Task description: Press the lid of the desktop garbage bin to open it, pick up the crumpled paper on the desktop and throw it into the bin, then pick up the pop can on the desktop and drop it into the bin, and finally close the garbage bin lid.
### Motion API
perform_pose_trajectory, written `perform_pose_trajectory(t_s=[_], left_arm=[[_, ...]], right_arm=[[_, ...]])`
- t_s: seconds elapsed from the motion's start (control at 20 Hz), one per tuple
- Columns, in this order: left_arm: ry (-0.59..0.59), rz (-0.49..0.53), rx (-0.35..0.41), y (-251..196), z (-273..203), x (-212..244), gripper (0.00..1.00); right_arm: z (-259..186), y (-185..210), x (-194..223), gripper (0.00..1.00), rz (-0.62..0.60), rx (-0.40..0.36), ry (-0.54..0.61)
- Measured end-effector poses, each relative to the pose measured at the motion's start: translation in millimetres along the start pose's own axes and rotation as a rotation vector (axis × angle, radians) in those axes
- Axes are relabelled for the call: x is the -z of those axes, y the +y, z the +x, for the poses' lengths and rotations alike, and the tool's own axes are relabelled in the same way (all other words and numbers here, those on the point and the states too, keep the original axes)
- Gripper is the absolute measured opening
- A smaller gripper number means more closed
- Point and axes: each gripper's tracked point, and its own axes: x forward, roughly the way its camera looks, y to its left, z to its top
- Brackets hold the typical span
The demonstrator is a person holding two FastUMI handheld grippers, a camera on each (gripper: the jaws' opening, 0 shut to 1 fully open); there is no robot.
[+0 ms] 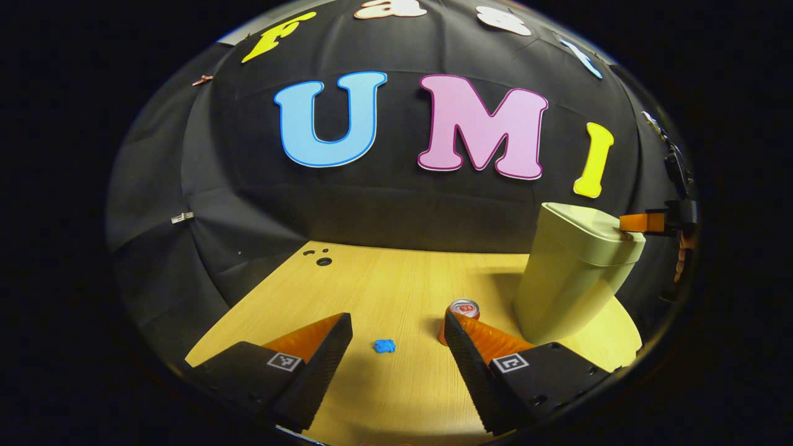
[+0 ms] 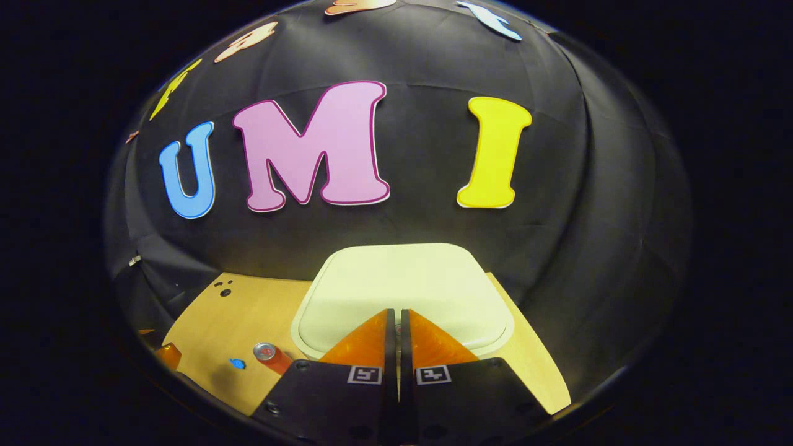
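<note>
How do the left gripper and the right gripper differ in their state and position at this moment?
The left gripper has its fingers spread wide apart; the right gripper has its fingers closed together, gripping nothing.

The left gripper hangs over the wooden table, with the blue crumpled paper between its fingers; the right gripper is at the bin lid.

Neither holds anything.

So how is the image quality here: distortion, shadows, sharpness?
Left gripper view: strong fisheye bowing of the desktop; the garbage bin leans and shadows the wood behind it; the pop can is sharp. Right gripper view: bin lid evenly lit, no glare; edges dim.
</note>
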Motion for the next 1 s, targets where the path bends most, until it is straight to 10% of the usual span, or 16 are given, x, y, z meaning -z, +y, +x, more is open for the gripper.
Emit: perform_pose_trajectory(t_s=[1.0], left_arm=[[-0.03, 0.015, 0.001, 18, -15, -1, 0.96]], right_arm=[[-20, -10, -11, 0.05, 0.032, 0.013, -0.024]])
